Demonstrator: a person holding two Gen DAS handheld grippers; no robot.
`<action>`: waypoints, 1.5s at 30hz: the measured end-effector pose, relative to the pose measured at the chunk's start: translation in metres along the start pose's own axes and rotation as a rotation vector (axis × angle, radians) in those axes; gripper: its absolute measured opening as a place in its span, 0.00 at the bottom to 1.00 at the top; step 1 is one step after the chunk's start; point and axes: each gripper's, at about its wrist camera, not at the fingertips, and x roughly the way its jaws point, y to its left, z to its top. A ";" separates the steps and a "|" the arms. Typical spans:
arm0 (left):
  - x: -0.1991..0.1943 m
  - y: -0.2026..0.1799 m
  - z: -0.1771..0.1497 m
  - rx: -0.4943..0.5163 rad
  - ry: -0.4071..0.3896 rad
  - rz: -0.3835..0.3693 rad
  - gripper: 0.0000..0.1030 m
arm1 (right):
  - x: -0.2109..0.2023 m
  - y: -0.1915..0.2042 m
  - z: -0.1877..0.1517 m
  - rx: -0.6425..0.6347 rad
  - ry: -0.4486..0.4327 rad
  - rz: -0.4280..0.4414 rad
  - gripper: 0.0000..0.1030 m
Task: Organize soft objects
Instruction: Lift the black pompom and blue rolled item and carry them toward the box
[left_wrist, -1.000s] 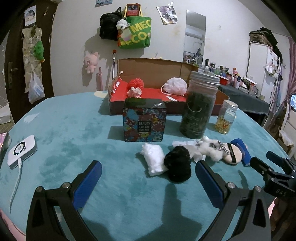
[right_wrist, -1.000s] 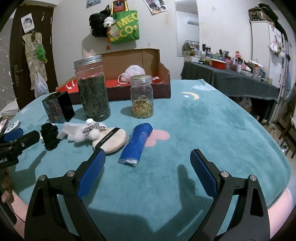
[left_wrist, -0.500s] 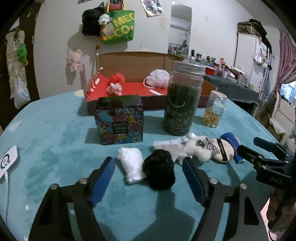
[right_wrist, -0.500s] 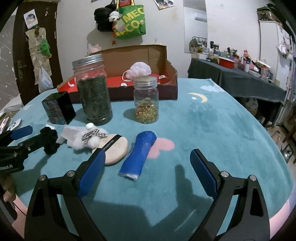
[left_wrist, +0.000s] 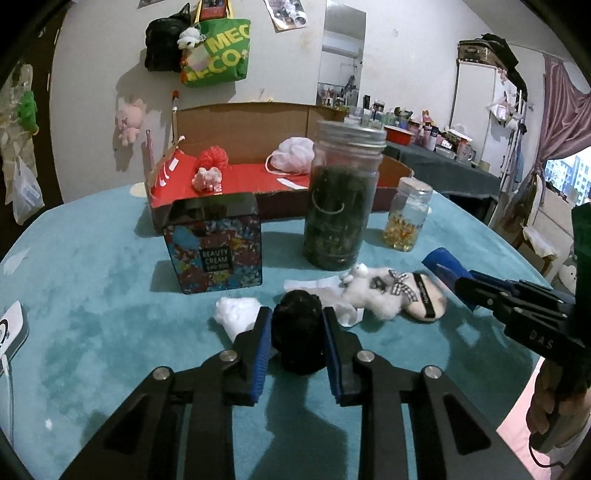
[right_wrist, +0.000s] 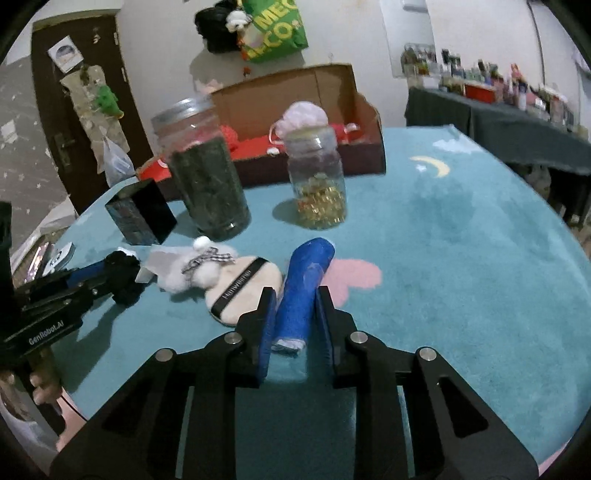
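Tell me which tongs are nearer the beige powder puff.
Right. The right tongs straddle the blue roll lying right beside the powder puff; the left tongs close around the black pom-pom, farther off past the white plush.

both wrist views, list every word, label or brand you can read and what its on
"BEAUTY CREAM" on the patterned box; the line under it is too small.
"MEC" and "ECO", partly hidden, on the green bag.
"DAS" on the right gripper.
"GenRobot.AI" on the left gripper.
The powder puff band lettering is too blurred.
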 end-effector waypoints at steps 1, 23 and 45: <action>-0.001 -0.001 0.001 0.002 -0.005 -0.001 0.27 | -0.004 0.004 0.001 -0.011 -0.014 0.005 0.20; -0.017 -0.011 0.014 0.004 -0.057 -0.046 0.27 | -0.028 0.049 0.009 -0.096 -0.114 0.097 0.18; -0.002 -0.024 0.009 0.016 -0.014 -0.079 0.27 | -0.022 0.057 0.004 -0.097 -0.091 0.133 0.18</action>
